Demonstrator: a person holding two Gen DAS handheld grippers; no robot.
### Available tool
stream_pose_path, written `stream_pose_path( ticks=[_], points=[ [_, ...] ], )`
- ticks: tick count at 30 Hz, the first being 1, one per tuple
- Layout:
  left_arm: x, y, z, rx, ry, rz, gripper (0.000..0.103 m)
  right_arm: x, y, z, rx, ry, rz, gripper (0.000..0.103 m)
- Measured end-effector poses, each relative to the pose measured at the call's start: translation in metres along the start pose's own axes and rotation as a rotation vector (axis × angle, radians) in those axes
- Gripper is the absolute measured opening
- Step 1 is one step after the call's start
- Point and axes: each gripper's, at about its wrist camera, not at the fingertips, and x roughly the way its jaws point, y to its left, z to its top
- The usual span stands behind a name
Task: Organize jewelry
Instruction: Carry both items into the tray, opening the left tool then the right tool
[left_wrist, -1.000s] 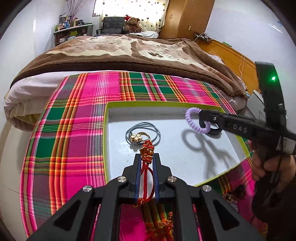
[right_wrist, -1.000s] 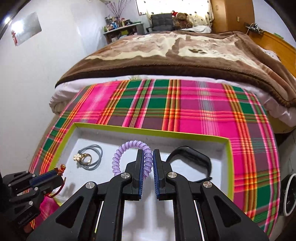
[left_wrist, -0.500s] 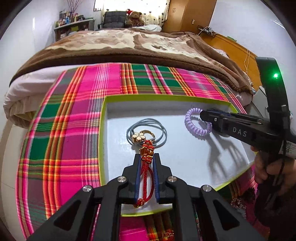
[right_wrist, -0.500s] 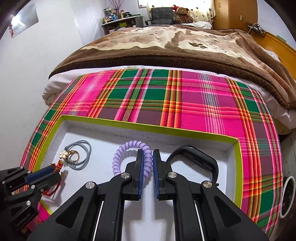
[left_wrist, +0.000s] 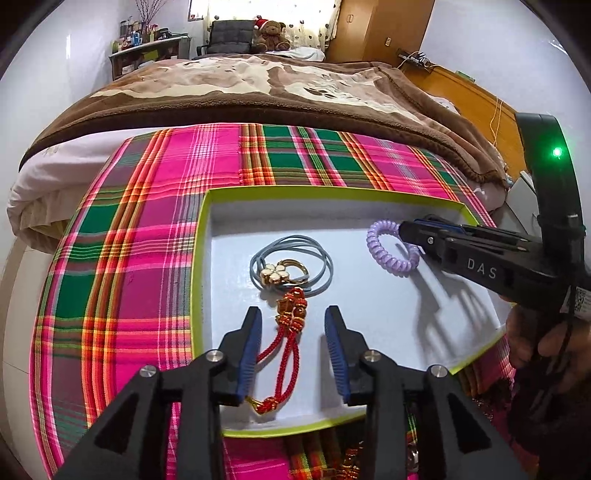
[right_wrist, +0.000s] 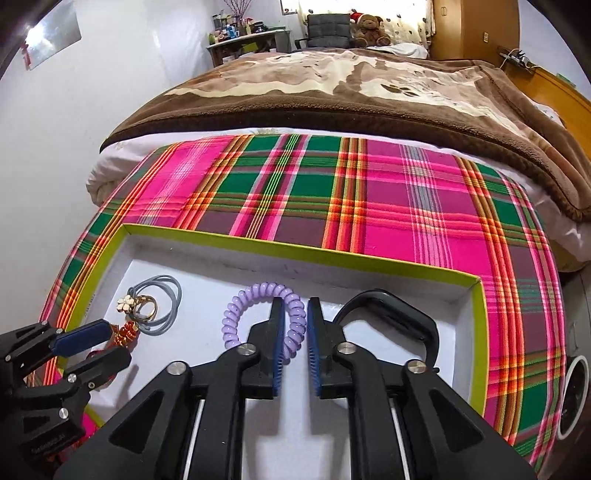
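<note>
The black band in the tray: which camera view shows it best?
The right wrist view. There the black band curves up inside the tray, just right of the right gripper, though the gripper covers its near part. In the left wrist view the right gripper hides the band, so I cannot make it out.

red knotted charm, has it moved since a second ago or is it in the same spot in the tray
Yes. The red knotted charm hung over the tray's near rim before; now it lies fully inside, beside the grey hair ties, between the left gripper's opening jaws.
</note>
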Motion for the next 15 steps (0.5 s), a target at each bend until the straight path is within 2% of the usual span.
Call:
stream_pose_path(
  ticks=[8, 9, 10, 12, 15],
  points=[
    [-0.015, -0.002, 0.0, -0.002, -0.03, -0.006, 0.045, -0.015, 0.0, -0.001, 0.007, -0.032, 0.009, 0.022],
    [-0.017, -0.003, -0.001, 0.002, -0.034, -0.005, 0.045, -0.018, -0.001, -0.002, 0.012, -0.035, 0.012, 0.028],
    [-0.021, -0.004, -0.002, 0.003, -0.039, -0.007, 0.045, -0.021, -0.001, -0.003, 0.014, -0.04, 0.017, 0.04],
    [-0.028, -0.004, -0.004, 0.0, -0.053, -0.018, 0.047, -0.03, -0.001, -0.007, 0.014, -0.057, 0.031, 0.044],
    [-0.041, -0.005, -0.009, 0.004, -0.082, -0.005, 0.05, -0.047, 0.001, -0.014, 0.019, -0.089, 0.029, 0.044]
  ],
)
